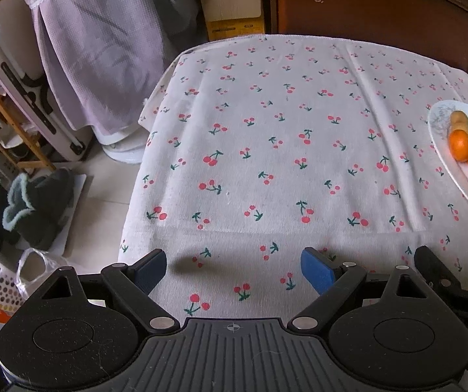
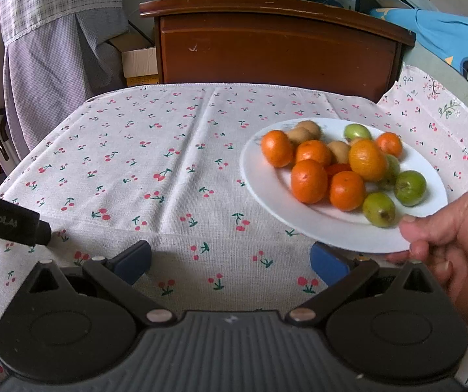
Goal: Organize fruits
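A bare hand (image 2: pixel 456 251) is holding a white plate (image 2: pixel 266 176) of fruit (oranges, green fruits); both grippers, left (image 1: pixel 234 266) and right (image 2: pixel 230 259), are hovering spread wide, empty.

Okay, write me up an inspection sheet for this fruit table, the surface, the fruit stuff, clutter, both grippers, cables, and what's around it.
Surface: table under a cherry-print cloth, creased, mostly bare.
Job's things: white plate at the right, piled with orange fruits, green fruits and brownish ones; a bare hand grips its near rim.
Clutter: nothing seen on the cloth besides the plate.
Grippers: left gripper open, empty, over bare cloth; right gripper open, empty, just short of the plate.
Cables: nothing seen.
Surroundings: wooden cabinet behind the table, cardboard box, hanging lilac fabric, slippers on the floor.
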Demonstrator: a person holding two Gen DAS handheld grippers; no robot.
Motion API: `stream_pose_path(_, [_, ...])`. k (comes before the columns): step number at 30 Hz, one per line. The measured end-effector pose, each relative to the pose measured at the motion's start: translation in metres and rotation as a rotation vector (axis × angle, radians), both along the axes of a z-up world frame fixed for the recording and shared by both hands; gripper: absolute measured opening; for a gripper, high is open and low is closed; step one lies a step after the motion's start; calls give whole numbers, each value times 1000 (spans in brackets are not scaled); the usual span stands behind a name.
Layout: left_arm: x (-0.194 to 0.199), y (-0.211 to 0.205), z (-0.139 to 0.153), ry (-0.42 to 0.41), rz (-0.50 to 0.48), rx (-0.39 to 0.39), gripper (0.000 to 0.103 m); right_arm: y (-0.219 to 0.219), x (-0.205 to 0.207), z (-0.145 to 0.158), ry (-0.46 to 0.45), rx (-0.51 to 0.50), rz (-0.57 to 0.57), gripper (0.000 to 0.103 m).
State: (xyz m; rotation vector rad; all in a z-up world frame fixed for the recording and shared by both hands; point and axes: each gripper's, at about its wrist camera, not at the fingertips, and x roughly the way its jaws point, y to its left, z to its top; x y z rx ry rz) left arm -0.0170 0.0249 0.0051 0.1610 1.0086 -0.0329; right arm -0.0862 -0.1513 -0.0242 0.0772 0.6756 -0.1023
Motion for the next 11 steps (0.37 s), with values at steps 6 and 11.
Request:
stream_pose_path(6, [0, 1, 0, -9, -2, -4, 91, 0, -1, 0, -1, 2, -1, 102])
stream_pose_path(11, [0, 0, -1, -18, -5, 0, 91, 0, -1, 0, -2, 1, -1, 103])
